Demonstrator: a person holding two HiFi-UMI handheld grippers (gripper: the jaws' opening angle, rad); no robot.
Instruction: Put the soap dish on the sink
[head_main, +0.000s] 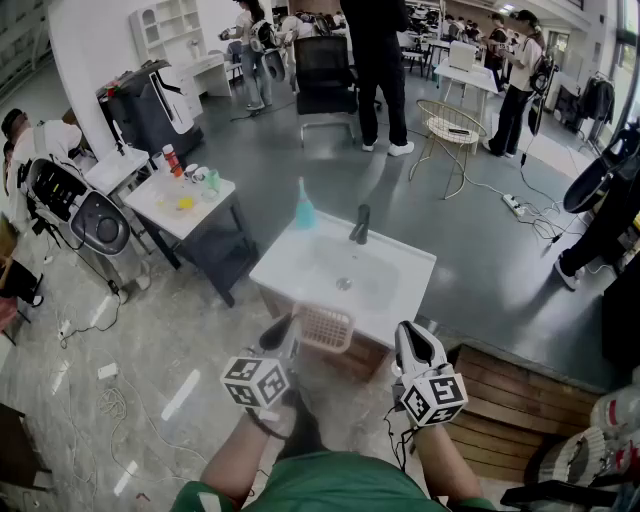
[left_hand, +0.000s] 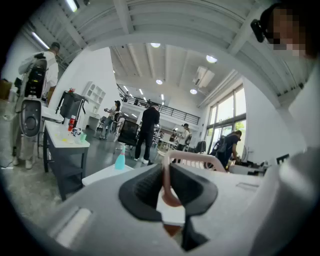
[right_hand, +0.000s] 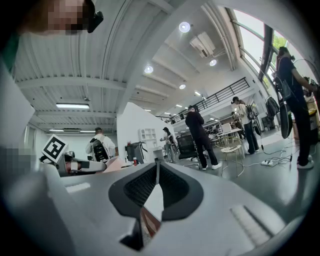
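A pink slotted soap dish (head_main: 325, 328) hangs over the near edge of the white sink (head_main: 290, 262). My left gripper (head_main: 290, 335) is shut on the dish's left rim. In the left gripper view the pink rim (left_hand: 200, 159) runs between the pads of the left gripper (left_hand: 166, 186), and the sink's corner (left_hand: 100, 175) lies beyond. My right gripper (head_main: 410, 338) hovers by the sink's front right corner. It is shut with nothing in it, and in the right gripper view the right gripper (right_hand: 156, 185) has its pads together. The dish does not touch the sink.
A black faucet (head_main: 361, 224) and a blue soap bottle (head_main: 304, 210) stand at the sink's far rim. A small table (head_main: 160, 212) with bottles is to the left. A wooden pallet (head_main: 520, 400) lies to the right. People and chairs stand farther back.
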